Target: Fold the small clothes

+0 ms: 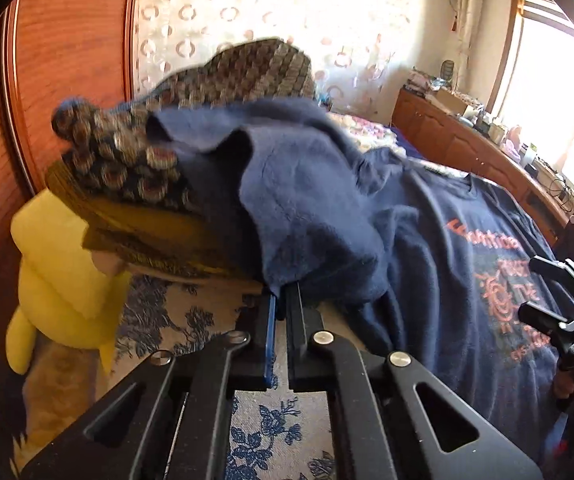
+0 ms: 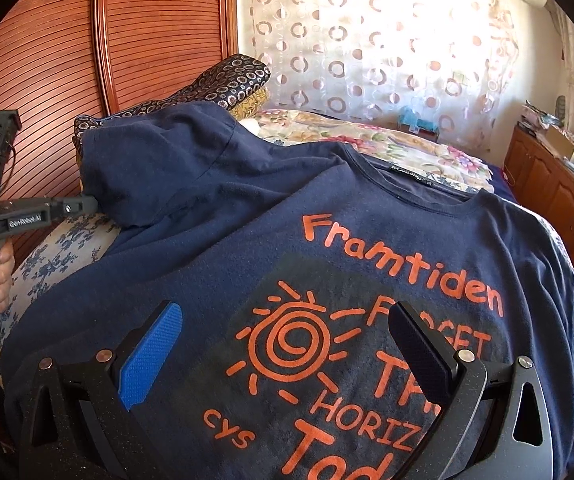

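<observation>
Left wrist view: left tongs (image 1: pixel 283 292) pinch the T-shirt (image 1: pixel 427 248) sleeve near the bed (image 1: pixel 191 316) edge; right tongs (image 2: pixel 283 344) gape wide; folding barely begun.

Open space above the spread navy shirt (image 2: pixel 367 248); pillow stack (image 2: pixel 231 80) and wardrobe (image 2: pixel 47 60) crowding its left

The shirt (image 2: pixel 327 240) print runs off the bottom edge in the right wrist view, its last line cut, and the right gripper's (image 2: pixel 287 344) dark finger (image 2: pixel 419 356) covers letters beside the sun. In the left wrist view, the sleeve (image 1: pixel 307 200) hides the left gripper's (image 1: pixel 283 292) fingertips. The patterned pillow (image 1: pixel 127 152) behind the sleeve is motion-blurred.
</observation>
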The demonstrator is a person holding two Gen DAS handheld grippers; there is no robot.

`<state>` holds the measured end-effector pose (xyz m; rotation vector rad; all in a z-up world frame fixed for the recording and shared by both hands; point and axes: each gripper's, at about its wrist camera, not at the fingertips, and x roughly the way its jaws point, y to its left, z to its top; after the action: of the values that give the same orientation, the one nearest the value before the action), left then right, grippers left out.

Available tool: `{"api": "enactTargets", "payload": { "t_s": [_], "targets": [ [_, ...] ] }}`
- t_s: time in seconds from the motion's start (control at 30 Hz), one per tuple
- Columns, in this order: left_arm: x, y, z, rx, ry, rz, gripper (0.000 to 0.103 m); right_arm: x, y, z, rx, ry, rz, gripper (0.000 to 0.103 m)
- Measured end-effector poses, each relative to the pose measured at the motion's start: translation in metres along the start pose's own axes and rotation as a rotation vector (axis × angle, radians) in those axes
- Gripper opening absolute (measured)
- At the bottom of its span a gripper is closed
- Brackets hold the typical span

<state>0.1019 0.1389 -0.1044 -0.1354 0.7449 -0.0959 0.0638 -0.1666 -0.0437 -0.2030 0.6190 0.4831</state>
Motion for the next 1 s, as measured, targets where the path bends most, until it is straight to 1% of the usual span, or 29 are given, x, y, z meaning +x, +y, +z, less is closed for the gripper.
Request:
{"api": "enactTargets", "payload": {
  "t_s": [0.13, 0.27, 0.37, 0.47, 0.57, 0.67, 0.73, 0.77, 0.8, 0.83, 0.87, 0.93, 1.0],
  "targets": [
    [-0.019, -0.013, 0.016, 0.039, -0.053, -0.018, 0.005, -0.005, -0.003, -0.003, 0.005, -0.010, -0.004, 0.103],
    [-0.028, -0.039, 0.041, 0.113, -0.089, -0.042, 0.005, -0.013, -0.010, -0.006, 0.020, -0.027, -0.011, 0.103],
    [-0.023, -0.063, 0.053, 0.168, -0.085, -0.070, 0.005, -0.022, -0.018, -0.009, 0.043, -0.041, -0.018, 0.103],
    [-0.011, -0.089, 0.062, 0.215, -0.062, -0.106, 0.005, -0.031, -0.028, -0.012, 0.068, -0.056, -0.031, 0.103],
    [-0.001, -0.116, 0.063, 0.259, -0.038, -0.133, 0.005, -0.039, -0.036, -0.017, 0.087, -0.066, -0.044, 0.103],
    [-0.001, -0.129, 0.060, 0.266, -0.036, -0.158, 0.006, -0.044, -0.043, -0.024, 0.111, -0.069, -0.052, 0.103],
    [-0.005, -0.132, 0.057, 0.269, -0.044, -0.166, 0.029, -0.045, -0.047, -0.028, 0.127, -0.066, -0.055, 0.103],
    [-0.008, -0.133, 0.056, 0.269, -0.048, -0.167, 0.033, -0.044, -0.047, -0.028, 0.133, -0.064, -0.054, 0.103],
    [-0.011, -0.133, 0.054, 0.271, -0.054, -0.169, 0.046, -0.044, -0.049, -0.027, 0.139, -0.062, -0.052, 0.103],
    [-0.014, -0.130, 0.052, 0.269, -0.055, -0.170, 0.055, -0.044, -0.050, -0.028, 0.147, -0.062, -0.050, 0.103],
    [-0.017, -0.127, 0.050, 0.263, -0.056, -0.170, 0.060, -0.044, -0.051, -0.027, 0.153, -0.061, -0.046, 0.103],
    [-0.019, -0.124, 0.046, 0.247, -0.061, -0.169, 0.076, -0.043, -0.051, -0.026, 0.160, -0.061, -0.037, 0.103],
    [-0.023, -0.114, 0.041, 0.217, -0.068, -0.157, 0.080, -0.042, -0.047, -0.025, 0.153, -0.062, -0.028, 0.103]
  ]
}}
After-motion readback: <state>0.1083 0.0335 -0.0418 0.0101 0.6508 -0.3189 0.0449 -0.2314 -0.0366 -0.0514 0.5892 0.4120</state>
